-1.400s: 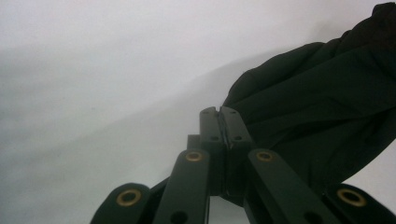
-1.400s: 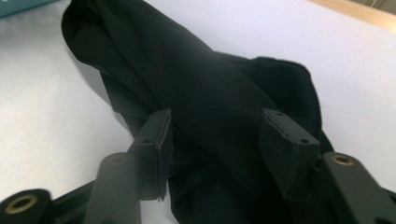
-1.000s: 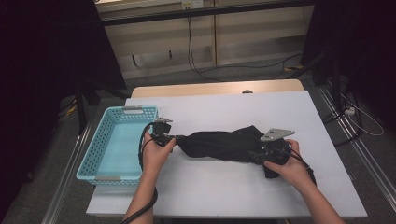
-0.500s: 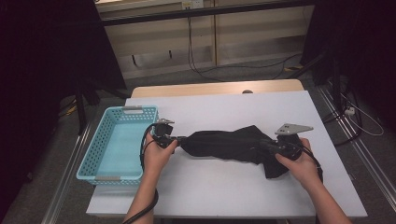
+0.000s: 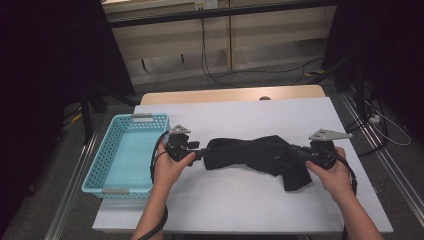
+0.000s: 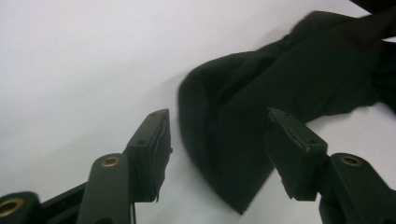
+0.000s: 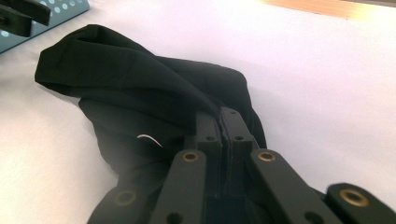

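Note:
A black cloth (image 5: pixel 250 152) lies bunched and drawn out lengthwise across the middle of the white table (image 5: pixel 235 205). My right gripper (image 5: pixel 296 149) is at its right end, shut on a fold of the cloth (image 7: pixel 140 93), with the jaws pressed together over the fabric in the right gripper view (image 7: pixel 223 125). My left gripper (image 5: pixel 201 150) is at the cloth's left end. Its jaws have just been opening and now stand apart (image 6: pixel 217 154). The rounded end of the cloth (image 6: pixel 280 79) lies on the table between them, and neither pad presses on it.
A light blue perforated basket (image 5: pixel 125 155) stands at the table's left edge, just left of my left hand; its corner (image 7: pixel 60 11) is in the right gripper view too. Beyond the table are a wooden ledge, cables and dark floor.
My right hand has moved to the right with the cloth in its jaws, pulling the cloth out longer. The left hand has stayed in place.

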A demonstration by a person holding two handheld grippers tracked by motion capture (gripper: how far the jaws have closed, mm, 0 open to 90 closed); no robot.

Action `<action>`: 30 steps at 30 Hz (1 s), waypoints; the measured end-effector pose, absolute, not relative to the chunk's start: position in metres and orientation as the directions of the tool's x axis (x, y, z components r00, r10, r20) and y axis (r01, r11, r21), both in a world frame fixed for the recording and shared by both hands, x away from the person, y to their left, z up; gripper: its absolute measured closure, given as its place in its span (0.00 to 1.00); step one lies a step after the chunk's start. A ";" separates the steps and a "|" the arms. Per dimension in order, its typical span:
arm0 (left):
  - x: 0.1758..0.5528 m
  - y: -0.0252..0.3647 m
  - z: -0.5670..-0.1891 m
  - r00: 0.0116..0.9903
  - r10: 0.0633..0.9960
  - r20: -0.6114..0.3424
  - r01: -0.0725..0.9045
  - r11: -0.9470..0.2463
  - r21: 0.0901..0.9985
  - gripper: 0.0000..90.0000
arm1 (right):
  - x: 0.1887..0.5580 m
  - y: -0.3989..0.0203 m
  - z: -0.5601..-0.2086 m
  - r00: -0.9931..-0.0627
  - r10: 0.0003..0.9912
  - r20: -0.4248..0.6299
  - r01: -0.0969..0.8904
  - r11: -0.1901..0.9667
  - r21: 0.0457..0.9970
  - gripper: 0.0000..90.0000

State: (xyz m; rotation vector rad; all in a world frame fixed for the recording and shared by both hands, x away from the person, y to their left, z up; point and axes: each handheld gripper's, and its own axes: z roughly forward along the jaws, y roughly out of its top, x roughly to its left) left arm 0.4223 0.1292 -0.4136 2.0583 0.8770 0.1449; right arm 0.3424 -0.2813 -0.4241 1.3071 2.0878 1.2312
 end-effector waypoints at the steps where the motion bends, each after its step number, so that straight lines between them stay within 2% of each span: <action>1: 0.420 0.127 -0.413 0.752 0.625 -0.207 0.526 -0.381 0.760 0.46 | 0.343 -0.281 -0.424 -0.492 0.862 0.121 0.524 0.182 0.832 0.97; 9: 0.407 0.111 -0.427 0.825 0.550 -0.132 0.452 -0.501 0.738 0.45 | 0.344 -0.276 -0.427 -0.494 0.862 0.113 0.532 0.197 0.824 0.97; 22: 0.406 0.093 -0.456 0.846 0.529 -0.071 0.416 -0.570 0.708 0.34 | 0.343 -0.285 -0.427 -0.470 0.871 0.143 0.536 0.153 0.830 0.97; 30: 0.407 0.087 -0.458 0.842 0.537 -0.055 0.413 -0.574 0.707 0.34 | 0.342 -0.286 -0.426 -0.458 0.876 0.148 0.529 0.134 0.838 0.98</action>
